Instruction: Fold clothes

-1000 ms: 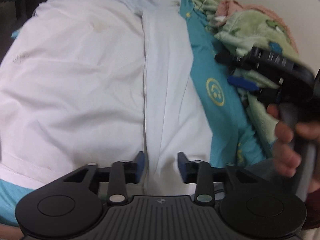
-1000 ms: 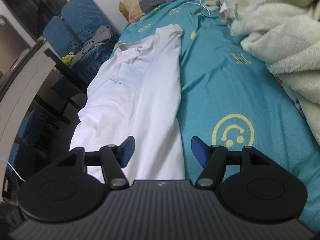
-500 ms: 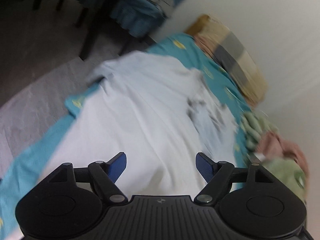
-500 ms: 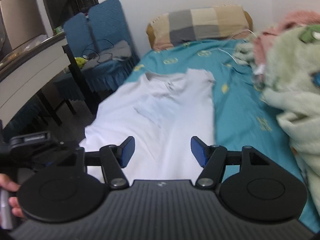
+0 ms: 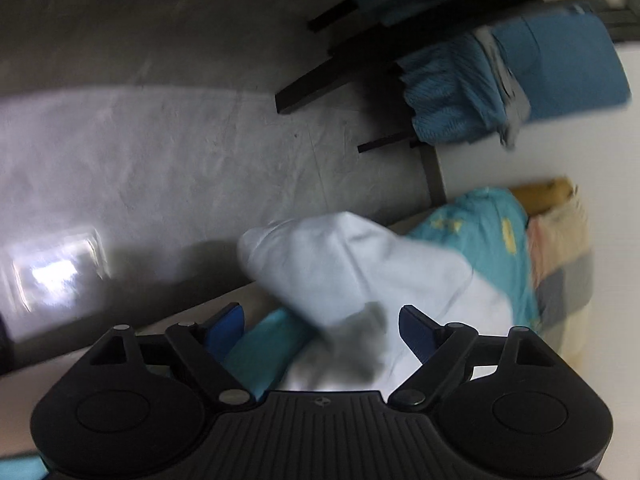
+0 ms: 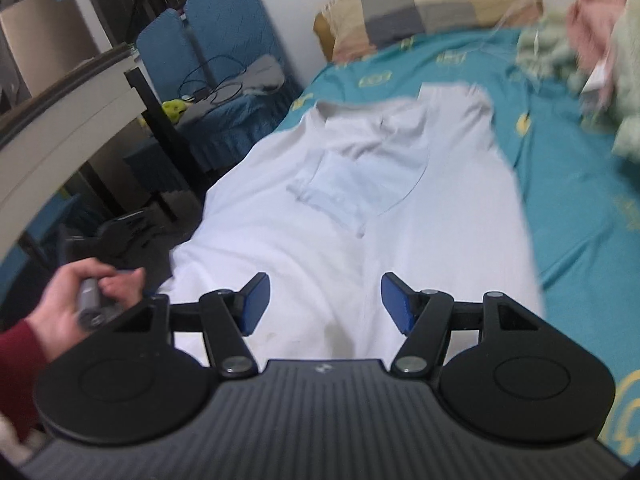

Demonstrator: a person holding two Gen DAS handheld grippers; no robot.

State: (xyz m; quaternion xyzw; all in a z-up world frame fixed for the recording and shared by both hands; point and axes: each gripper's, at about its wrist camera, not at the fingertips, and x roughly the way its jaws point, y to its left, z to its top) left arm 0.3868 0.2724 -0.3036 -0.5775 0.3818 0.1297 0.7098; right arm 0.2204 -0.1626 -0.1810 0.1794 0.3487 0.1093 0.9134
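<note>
A white T-shirt (image 6: pixel 360 216) lies flat on the teal bed sheet (image 6: pixel 580 200), its right side and sleeve (image 6: pixel 360 184) folded inward. My right gripper (image 6: pixel 324 304) hovers open over the shirt's lower part with nothing between its pads. My left gripper (image 5: pixel 320 330) is at the bed's left edge, angled down towards the floor. Its jaws are opening and grip nothing. Just ahead of them is the shirt's other sleeve (image 5: pixel 352 264), which droops over the edge. A hand (image 6: pixel 80 300) in a red sleeve holds the left gripper (image 6: pixel 116 236).
A grey floor (image 5: pixel 180 152) lies beside the bed. Blue chairs (image 6: pixel 224 52) with cables and a dark-legged desk (image 6: pixel 60 120) stand to the left. A checked pillow (image 6: pixel 432 4) is at the head, and a green blanket (image 6: pixel 624 80) is piled at the right.
The left gripper left the shirt's folded middle, swung to the bed's left edge, rolled and opened wider. The right gripper shifted left, from the shirt's right edge to over its lower part.
</note>
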